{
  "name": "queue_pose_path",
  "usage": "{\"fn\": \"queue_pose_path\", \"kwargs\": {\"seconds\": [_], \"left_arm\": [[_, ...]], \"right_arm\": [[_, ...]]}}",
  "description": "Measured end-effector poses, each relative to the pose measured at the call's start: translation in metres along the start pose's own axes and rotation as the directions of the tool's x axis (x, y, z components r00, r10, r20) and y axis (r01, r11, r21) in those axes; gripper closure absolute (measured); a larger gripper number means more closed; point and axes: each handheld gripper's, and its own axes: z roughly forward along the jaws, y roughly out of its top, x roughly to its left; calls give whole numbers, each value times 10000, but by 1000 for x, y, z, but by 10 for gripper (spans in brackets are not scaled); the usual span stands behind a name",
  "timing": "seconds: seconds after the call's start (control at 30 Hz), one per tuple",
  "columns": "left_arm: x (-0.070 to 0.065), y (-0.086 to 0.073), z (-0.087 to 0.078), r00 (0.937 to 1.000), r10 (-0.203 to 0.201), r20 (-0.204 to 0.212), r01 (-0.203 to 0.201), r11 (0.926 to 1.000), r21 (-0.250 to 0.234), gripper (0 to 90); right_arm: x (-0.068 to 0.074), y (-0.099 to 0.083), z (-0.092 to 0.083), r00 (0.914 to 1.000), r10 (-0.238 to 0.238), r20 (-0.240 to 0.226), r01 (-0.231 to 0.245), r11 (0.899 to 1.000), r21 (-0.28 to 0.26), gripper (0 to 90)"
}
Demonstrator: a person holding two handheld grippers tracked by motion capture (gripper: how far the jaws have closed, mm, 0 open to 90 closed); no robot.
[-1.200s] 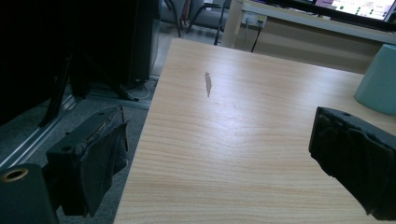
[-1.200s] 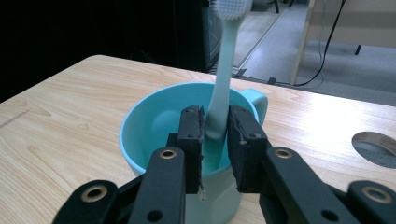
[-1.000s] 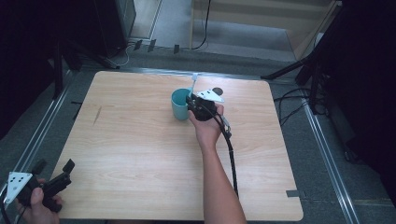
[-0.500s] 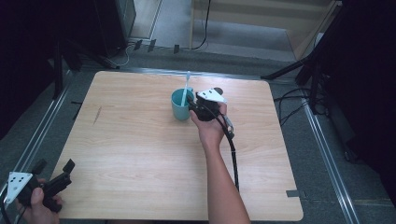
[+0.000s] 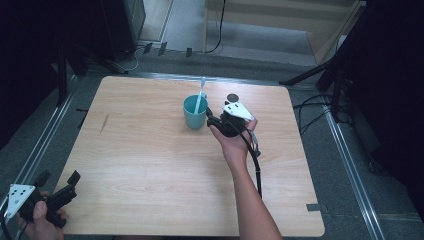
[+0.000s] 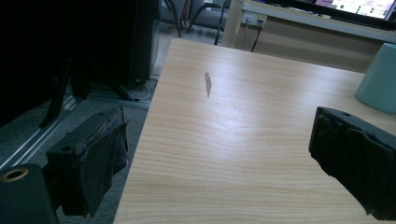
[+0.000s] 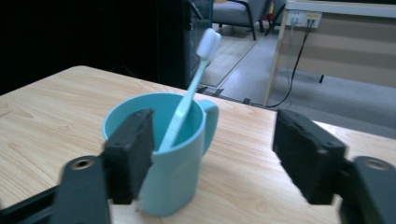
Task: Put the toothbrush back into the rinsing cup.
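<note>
The pale wooden tabletop (image 5: 150,160) lies bare across its whole left and near part, wide room for a hand to pass. Toward the far middle stands a teal plastic mug (image 5: 195,112) with a light-blue toothbrush (image 5: 200,95) leaning upright out of it. The right gripper (image 5: 216,120) sits just beside the mug, narrowing that side. A small dark round disc (image 5: 232,97) lies near behind it.

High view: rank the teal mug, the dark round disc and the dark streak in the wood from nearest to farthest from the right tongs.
1. Teal mug, just left of the right tongs.
2. Dark round disc, just beyond them.
3. Dark streak in the wood, far left.
</note>
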Motion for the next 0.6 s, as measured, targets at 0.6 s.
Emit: {"fn": "queue_pose_path", "kwargs": {"seconds": [0.6], "left_arm": [[0, 0, 0, 10000, 3, -14, -4, 10000, -19, 49]], "right_arm": [[-36, -25, -67, 9947, 260, 991, -262, 9997, 6, 31]]}}
